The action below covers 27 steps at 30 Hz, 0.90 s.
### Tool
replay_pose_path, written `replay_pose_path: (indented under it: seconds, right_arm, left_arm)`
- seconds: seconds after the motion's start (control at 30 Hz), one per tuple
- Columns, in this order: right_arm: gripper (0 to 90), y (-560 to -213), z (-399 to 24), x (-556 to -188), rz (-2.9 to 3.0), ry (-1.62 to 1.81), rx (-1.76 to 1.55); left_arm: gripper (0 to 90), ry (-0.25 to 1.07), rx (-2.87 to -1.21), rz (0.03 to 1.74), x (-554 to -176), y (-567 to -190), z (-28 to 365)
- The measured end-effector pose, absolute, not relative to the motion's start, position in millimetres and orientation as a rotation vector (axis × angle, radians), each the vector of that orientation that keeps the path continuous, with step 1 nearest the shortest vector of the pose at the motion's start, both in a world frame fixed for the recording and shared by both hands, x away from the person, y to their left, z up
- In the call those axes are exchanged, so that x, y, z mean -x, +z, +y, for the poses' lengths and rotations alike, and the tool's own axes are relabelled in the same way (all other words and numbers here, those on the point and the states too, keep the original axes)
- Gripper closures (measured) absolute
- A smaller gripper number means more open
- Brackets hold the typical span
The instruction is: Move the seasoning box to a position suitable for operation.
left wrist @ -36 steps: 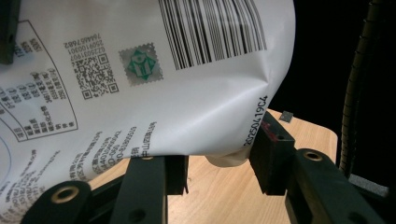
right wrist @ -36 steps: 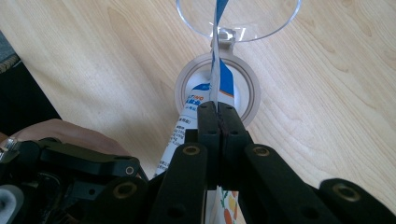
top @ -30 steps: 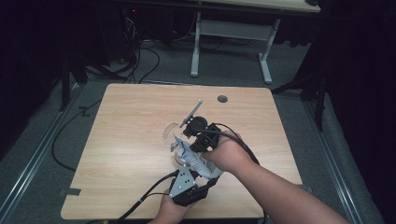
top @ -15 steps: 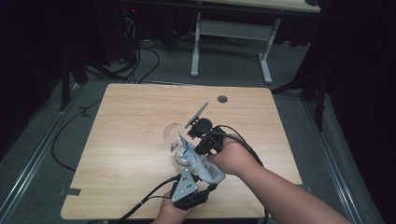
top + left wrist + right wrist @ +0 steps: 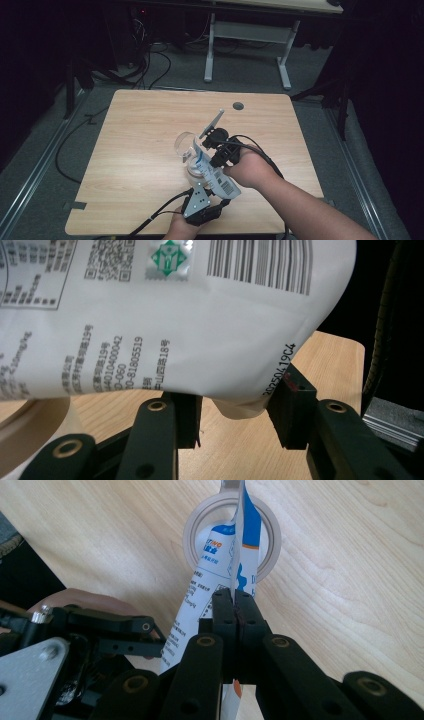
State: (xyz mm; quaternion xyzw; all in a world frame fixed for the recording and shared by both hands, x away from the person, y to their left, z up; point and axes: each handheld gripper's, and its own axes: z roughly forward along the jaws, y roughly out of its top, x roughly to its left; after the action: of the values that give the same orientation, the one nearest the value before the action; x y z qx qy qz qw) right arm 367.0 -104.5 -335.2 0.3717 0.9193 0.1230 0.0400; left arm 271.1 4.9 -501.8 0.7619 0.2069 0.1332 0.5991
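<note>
Near the desk's (image 5: 130, 125) front edge, a white and blue pouch (image 5: 212, 172) is tilting over a clear glass (image 5: 187, 145). The left gripper (image 5: 235, 415) is clamping the pouch's bottom end between its pads. The right gripper (image 5: 234, 611) is pinching the pouch's side seam, its pads pressed together on the thin film.

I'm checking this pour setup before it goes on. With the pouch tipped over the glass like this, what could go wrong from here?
The pouch is soft, and the left tongs hold just its bottom corner, so it may sag or slip. The right tongs pinch a thin edge, which could tear or pull free. The glass stands unheld under the spout, so a nudge may tip it or send the pour onto the table.
</note>
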Motion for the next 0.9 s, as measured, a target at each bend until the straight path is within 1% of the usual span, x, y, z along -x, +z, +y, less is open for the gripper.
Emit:
replay_pose_path:
  seconds: [0.9]
  right_arm:
    - [89.8, -335.2, -109.3, -363.2, 2.818, 0.369, -1.141]
  left_arm:
    - [60.1, 0.325, -1.788, 0.506, -275.4, -515.0, 7.8]
